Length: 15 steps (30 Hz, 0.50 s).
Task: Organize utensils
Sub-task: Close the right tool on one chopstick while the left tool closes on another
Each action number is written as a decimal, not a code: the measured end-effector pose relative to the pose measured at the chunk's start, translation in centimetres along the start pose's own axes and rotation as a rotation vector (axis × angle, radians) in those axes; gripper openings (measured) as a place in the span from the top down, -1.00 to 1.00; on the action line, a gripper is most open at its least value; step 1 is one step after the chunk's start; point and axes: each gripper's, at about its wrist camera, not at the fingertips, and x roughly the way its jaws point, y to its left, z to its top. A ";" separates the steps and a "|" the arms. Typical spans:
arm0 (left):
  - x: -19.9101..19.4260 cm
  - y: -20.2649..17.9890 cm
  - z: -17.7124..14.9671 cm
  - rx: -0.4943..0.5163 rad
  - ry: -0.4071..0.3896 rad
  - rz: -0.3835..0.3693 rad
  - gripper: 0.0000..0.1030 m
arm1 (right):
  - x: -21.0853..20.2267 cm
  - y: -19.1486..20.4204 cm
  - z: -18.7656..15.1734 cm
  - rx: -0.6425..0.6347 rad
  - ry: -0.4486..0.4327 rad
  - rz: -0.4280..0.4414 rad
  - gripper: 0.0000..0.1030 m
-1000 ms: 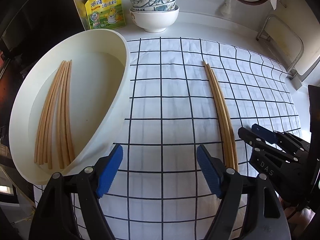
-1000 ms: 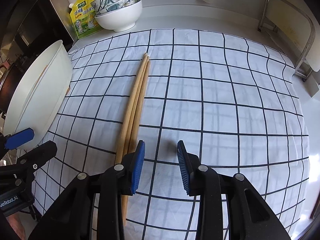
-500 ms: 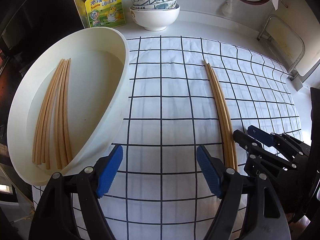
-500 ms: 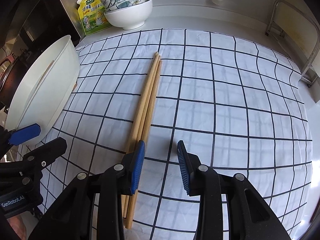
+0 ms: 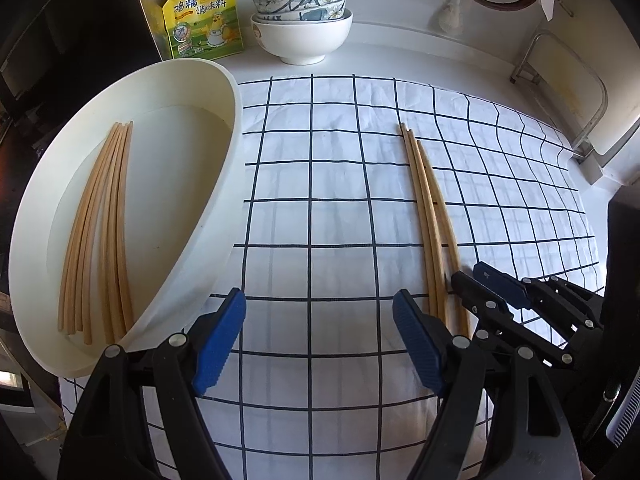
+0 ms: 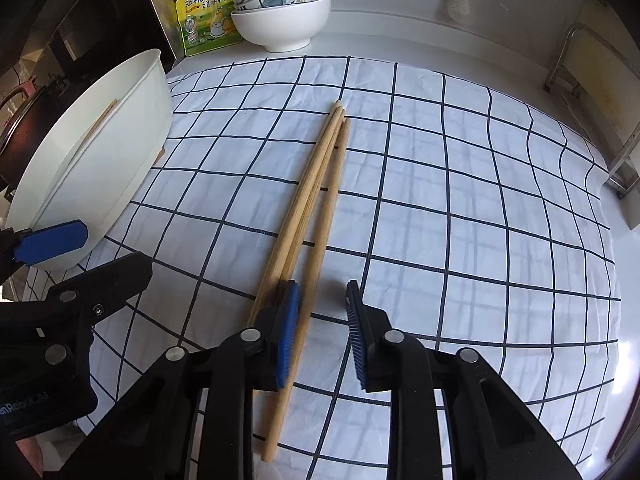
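Chopsticks (image 6: 316, 196) lie flat, long axis running away from right gripper (image 6: 322, 316).

Sunlit white counter (image 5: 400, 56) — checked cloth (image 5: 328, 184)

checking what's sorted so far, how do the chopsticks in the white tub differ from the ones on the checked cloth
The chopsticks in the white tub lie inside the white tub; the chopsticks on the checked cloth lie loose on the checked cloth.
The tub bunch has more sticks; the cloth group has three.
The right hand-held gripper straddles one cloth chopstick, open; nothing is near the tub bunch.
Both look like plain light wood.
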 end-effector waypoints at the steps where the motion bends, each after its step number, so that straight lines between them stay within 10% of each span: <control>1: 0.1 -0.1 0.1 0.001 0.000 -0.003 -0.45 | 0.0 -0.2 0.0 0.002 -0.001 -0.001 0.79; 15: 2.5 -3.2 0.9 0.029 0.014 -0.024 -0.45 | -1.4 -5.9 -1.9 0.110 -0.020 -0.048 0.85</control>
